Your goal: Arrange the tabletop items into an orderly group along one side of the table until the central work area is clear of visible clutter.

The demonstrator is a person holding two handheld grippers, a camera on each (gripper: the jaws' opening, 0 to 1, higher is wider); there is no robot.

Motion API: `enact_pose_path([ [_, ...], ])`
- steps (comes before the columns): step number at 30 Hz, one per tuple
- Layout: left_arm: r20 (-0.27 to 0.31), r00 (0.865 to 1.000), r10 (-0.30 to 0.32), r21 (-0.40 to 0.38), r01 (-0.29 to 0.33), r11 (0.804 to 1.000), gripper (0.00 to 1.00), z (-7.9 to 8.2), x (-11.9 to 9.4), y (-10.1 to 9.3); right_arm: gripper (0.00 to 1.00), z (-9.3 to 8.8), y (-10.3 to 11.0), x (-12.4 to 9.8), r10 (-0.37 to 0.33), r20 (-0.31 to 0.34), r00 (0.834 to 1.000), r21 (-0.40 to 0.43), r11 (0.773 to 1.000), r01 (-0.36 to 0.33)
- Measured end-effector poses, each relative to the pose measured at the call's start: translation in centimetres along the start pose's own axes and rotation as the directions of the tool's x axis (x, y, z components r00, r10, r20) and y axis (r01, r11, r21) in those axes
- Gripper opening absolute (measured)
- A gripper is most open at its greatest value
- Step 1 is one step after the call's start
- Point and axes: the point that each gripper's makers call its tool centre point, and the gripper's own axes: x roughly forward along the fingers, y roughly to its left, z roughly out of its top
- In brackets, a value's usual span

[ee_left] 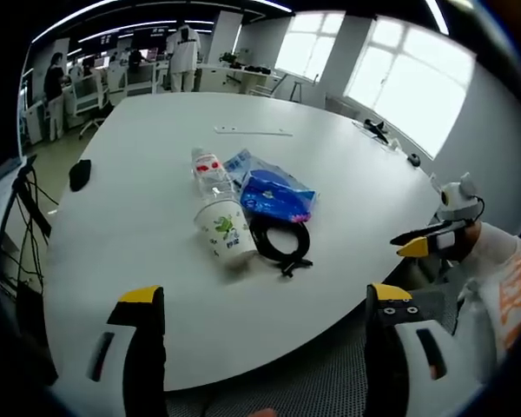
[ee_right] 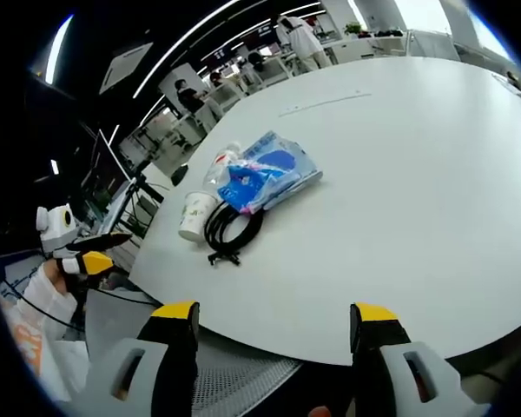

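On the big white table (ee_left: 139,217) lies a small cluster: a clear plastic bottle with a red label (ee_left: 210,172), a white paper cup with green print (ee_left: 224,229) on its side, a blue plastic packet (ee_left: 273,195) and a coiled black cable (ee_left: 280,240). My left gripper (ee_left: 265,304) hangs open off the table's near edge, well short of them. In the right gripper view the same cup (ee_right: 194,215), packet (ee_right: 269,171), bottle (ee_right: 223,162) and cable (ee_right: 230,228) sit far ahead of my open right gripper (ee_right: 273,317). The right gripper (ee_left: 434,236) shows at the right of the left gripper view.
A black mouse-like object (ee_left: 80,174) lies near the table's left edge, a thin strip (ee_left: 252,132) at the far side, dark items (ee_left: 378,130) by the windows. People and desks stand in the background. The left gripper (ee_right: 87,252) shows at the left of the right gripper view.
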Motion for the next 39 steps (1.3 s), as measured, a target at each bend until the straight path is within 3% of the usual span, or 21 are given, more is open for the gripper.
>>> enact_pose_path([
  [19, 0.016, 0.999, 0.029, -0.033, -0.029, 0.999, 0.98, 0.0, -0.6, 1.0, 0.71, 0.0, -0.1, 0.1, 0.001, -0.012, 1.000, -0.009, 1.000, -0.001],
  [23, -0.005, 0.999, 0.036, -0.015, -0.036, 0.999, 0.98, -0.5, -0.5, 1.1, 0.71, -0.3, -0.2, 0.1, -0.002, -0.020, 1.000, -0.003, 1.000, 0.002],
  [30, -0.011, 0.999, 0.039, -0.049, -0.040, 0.998, 0.95, -0.8, -0.6, 1.8, 0.70, -0.7, -0.3, 0.1, -0.008, -0.028, 1.000, 0.015, 1.000, 0.009],
  [39, -0.010, 0.999, 0.044, -0.064, -0.045, 0.997, 0.93, 0.1, -0.2, 2.6, 0.70, -0.3, -0.4, 0.4, -0.012, -0.029, 1.000, 0.022, 1.000, 0.013],
])
